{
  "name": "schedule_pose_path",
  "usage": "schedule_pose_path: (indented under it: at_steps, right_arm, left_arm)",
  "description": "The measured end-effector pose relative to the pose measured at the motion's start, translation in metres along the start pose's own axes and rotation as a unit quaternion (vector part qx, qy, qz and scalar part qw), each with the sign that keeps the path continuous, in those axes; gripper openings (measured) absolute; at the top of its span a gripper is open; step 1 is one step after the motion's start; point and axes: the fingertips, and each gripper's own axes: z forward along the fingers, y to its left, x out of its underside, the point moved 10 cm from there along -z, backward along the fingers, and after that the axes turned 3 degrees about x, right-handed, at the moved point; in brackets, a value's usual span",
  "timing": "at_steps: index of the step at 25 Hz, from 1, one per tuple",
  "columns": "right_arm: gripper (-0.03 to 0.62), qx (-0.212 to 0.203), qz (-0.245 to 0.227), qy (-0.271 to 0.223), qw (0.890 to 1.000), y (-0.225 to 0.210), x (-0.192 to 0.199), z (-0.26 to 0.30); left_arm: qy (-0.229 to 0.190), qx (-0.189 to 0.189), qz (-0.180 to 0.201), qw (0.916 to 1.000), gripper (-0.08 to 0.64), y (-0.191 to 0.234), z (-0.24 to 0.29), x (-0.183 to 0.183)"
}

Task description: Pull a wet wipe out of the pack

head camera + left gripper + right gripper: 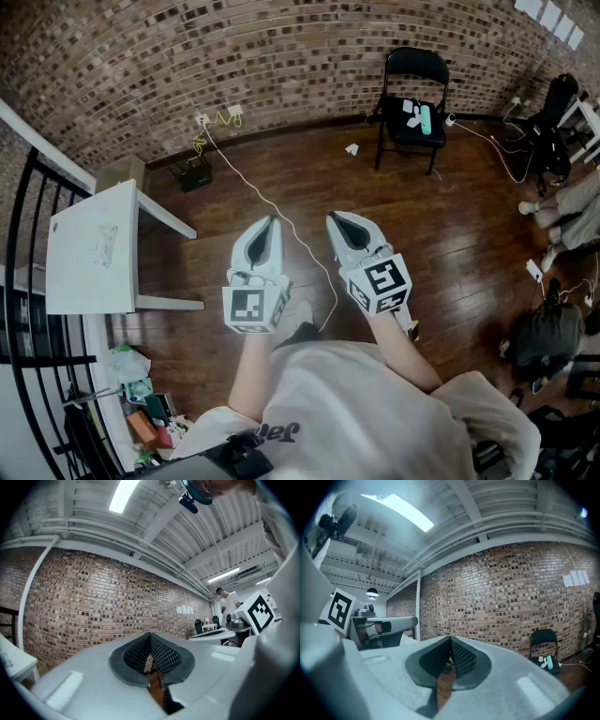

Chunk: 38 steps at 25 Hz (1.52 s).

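Note:
I hold both grippers level, side by side above a dark wooden floor. In the head view the left gripper [271, 223] and the right gripper [335, 218] point toward the brick wall. Each has its jaws together, with nothing between them. The left gripper view shows the left gripper [151, 635] with its tips meeting, and the right gripper view shows the same for the right gripper [450, 640]. A small teal and white item [425, 118] lies on the seat of a black folding chair [415, 70], far ahead to the right. I cannot tell whether it is the wipe pack.
A white table [94, 248] stands at the left beside a black railing [28, 281]. A white cable [272, 211] runs across the floor under the grippers. Bags and gear [548, 342] lie at the right, and clutter [141, 403] sits at the lower left.

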Motion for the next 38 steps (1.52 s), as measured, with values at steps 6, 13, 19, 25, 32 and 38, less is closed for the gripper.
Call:
schedule_pose_path:
  at_steps: [6,13,19,25,32,38]
  right_arm:
    - [-0.009,-0.011,-0.047,-0.107,0.993,0.028,-0.041,0.078]
    - [-0.009,0.0,-0.012,-0.028,1.0,-0.007,-0.023,0.146]
    - [-0.009,-0.051,-0.056,-0.037,0.996,-0.04,-0.039,0.239]
    - [-0.009,-0.156,-0.08,-0.067,0.982,-0.076,-0.068,0.345]
    - [-0.009,-0.317,-0.091,-0.042,0.943,-0.041,-0.072,0.448]
    - [-0.009,-0.486,-0.061,-0.011,0.872,0.067,-0.054,0.484]
  left_arm:
    - [-0.001,-0.021,0.008,0.9997,0.017,0.092,0.027,0.0]
    - [0.007,-0.05,-0.009,0.9987,0.017,0.138,0.074,0.019]
    - [0.011,-0.128,0.016,0.9915,0.016,0.188,0.134,0.029]
    - [-0.012,-0.195,0.027,0.9804,0.015,0.229,0.206,0.013]
    - [0.029,-0.267,0.007,0.9633,0.015,0.27,0.191,0.013]
    - [0.023,-0.426,-0.004,0.9046,0.015,0.3,0.104,0.004]
